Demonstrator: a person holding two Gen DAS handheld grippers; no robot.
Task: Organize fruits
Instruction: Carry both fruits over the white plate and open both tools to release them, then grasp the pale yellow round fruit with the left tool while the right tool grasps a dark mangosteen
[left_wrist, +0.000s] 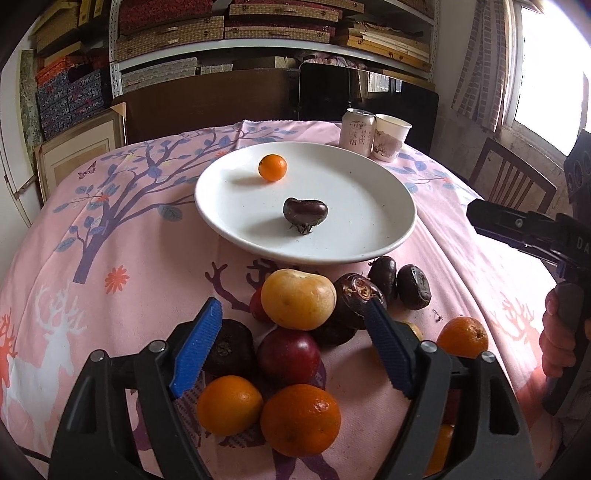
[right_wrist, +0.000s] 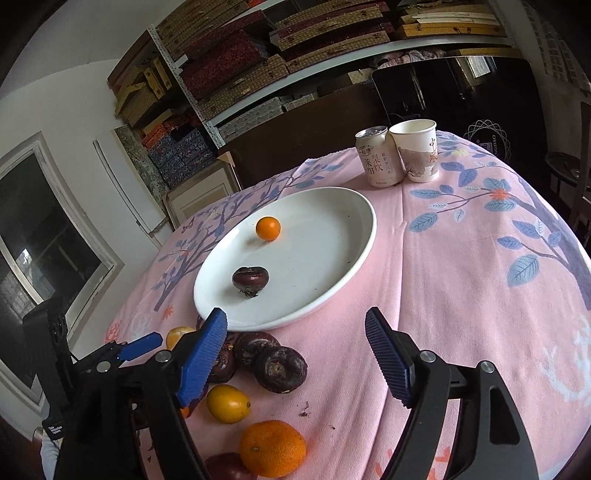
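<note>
Nearest the left wrist camera: two oranges (left_wrist: 300, 419), touching, at the close edge of a fruit pile on the tabletop (left_wrist: 122, 321). Left claw (left_wrist: 293, 325) spread wide, empty, poised above the pile. Red apple (left_wrist: 289, 356) directly between the fingers, yellow pear (left_wrist: 298, 299) just beyond it. Dark water chestnuts (left_wrist: 413, 286) clustered at the far right of the pile, close to the plate (left_wrist: 369, 229) rim. One more orange (left_wrist: 462, 336) apart on the right.

Right claw (right_wrist: 295, 334) likewise spread, empty, hovering near the plate's close rim, chestnuts (right_wrist: 281, 369) and a small yellow fruit (right_wrist: 228, 403) below left.

On the plate: one small orange (left_wrist: 272, 167) and one chestnut (left_wrist: 305, 214), well apart. Bulk of the fruit not yet moved, by the look of it.

Handling, as judged: fruit light, round, prone to roll. Apple and pear smooth, firm; grip across the widest part. Oranges slightly yielding; moderate squeeze. Chestnuts hard, small, squat; pinch across the flat sides.

Obstructions: fruit packed touching, so lifting one likely disturbs neighbours. Can (left_wrist: 357, 131) and paper cup (left_wrist: 390, 137) beyond the plate, touching, clear of the route. Shelves of boxes behind; chair at right.
</note>
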